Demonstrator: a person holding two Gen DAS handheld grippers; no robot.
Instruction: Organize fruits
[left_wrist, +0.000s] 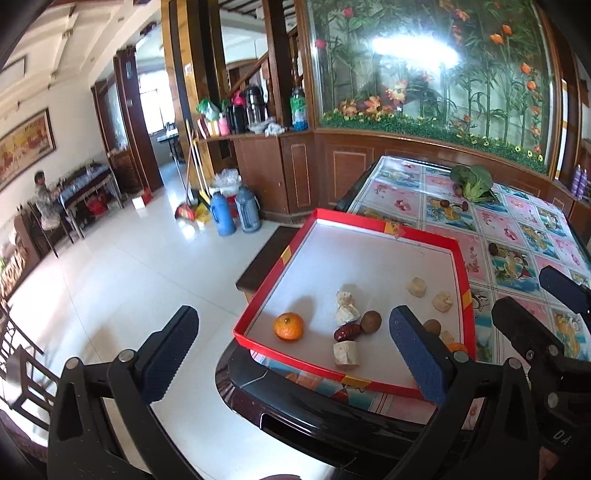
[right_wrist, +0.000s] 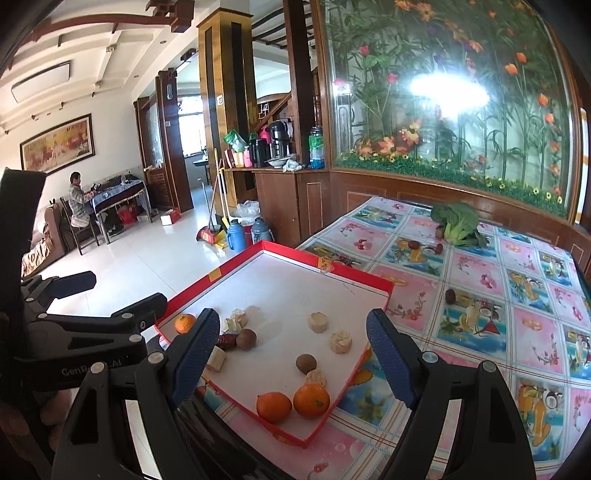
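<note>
Left gripper (left_wrist: 291, 354): fingers apart, empty, hovering at the tray's near edge.
Right gripper (right_wrist: 291, 354): fingers apart, empty, likely ready to pick.
Fruit: round orange tangerines (right_wrist: 311, 400) gathered inside shallow red-rimmed cardboard tray (right_wrist: 325, 263).

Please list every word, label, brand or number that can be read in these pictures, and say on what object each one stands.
"GenR...AI", middle letters hidden: on the body of the left gripper, seen in the right wrist view.
"DA", cut off at the edge: on the body of the right gripper, seen in the left wrist view.
Wall painting: any writing is too small to read.
Green bottle label: blurred, unreadable.
Red tray tape patches: no legible text.
</note>
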